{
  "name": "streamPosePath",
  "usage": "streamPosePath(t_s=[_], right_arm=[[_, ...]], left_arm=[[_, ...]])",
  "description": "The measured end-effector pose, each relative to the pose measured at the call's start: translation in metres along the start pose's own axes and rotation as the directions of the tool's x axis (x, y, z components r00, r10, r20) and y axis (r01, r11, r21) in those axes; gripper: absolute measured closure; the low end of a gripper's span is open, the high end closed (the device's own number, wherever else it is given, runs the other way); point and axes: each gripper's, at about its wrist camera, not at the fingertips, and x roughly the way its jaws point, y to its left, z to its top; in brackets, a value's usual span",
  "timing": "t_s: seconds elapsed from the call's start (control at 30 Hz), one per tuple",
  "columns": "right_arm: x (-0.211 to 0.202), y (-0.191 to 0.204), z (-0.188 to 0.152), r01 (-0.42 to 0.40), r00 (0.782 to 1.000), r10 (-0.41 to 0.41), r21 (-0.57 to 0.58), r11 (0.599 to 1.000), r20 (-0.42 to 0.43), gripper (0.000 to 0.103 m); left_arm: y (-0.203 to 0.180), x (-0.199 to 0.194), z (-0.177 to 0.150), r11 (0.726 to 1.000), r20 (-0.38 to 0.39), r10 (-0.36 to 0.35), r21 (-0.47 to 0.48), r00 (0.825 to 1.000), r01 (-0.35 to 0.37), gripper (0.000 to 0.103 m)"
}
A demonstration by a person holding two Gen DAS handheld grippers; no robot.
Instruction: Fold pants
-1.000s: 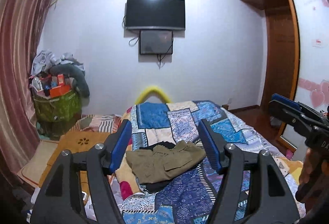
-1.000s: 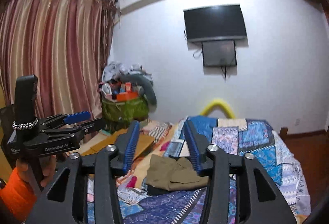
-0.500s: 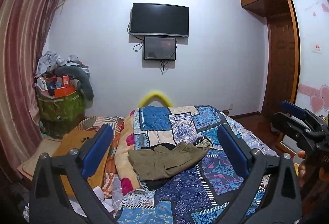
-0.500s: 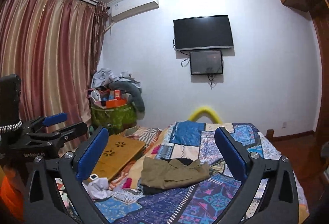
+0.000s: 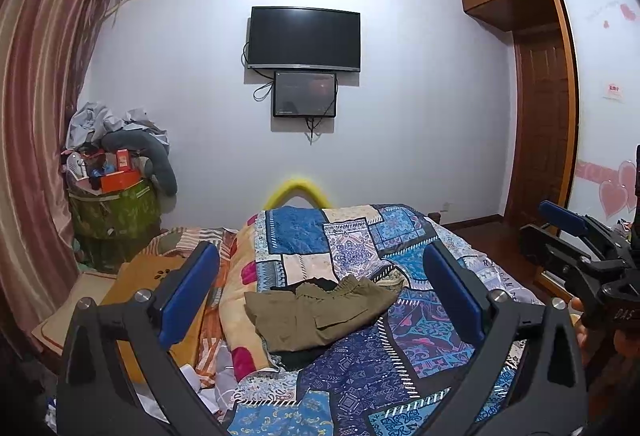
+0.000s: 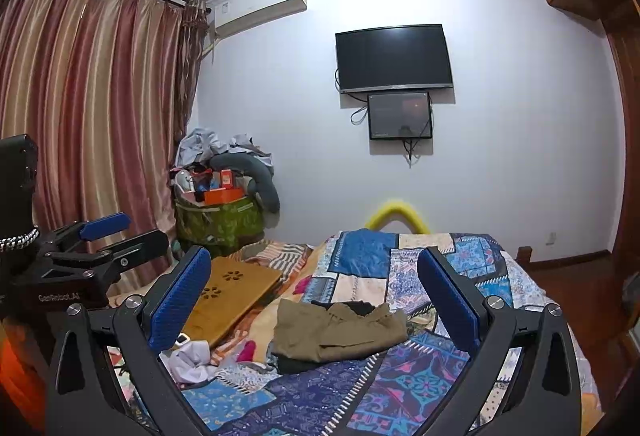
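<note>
Both wrist views look level across the bed (image 5: 360, 368) toward the far wall, from well back. The left view faces the television (image 5: 305, 38) squarely; the right view takes in more curtain (image 6: 88, 108). Both share bed, pants (image 6: 340, 330) and television.

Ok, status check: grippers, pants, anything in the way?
Left gripper open, empty. Right gripper open, empty. Olive pants crumpled on quilt, untouched, atop a dark garment. Path looks clear.
</note>
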Motion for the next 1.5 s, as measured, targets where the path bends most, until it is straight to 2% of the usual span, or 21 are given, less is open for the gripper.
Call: streamPosePath(t_s=[1.5], right_arm=[[-0.002, -0.002, -0.001, 0.031, 0.999, -0.031, 0.033, 0.999, -0.013, 0.000]], left_arm=[[0.001, 0.011, -0.003, 0.998, -0.045, -0.066, -0.021, 0.997, 0.065, 0.000]])
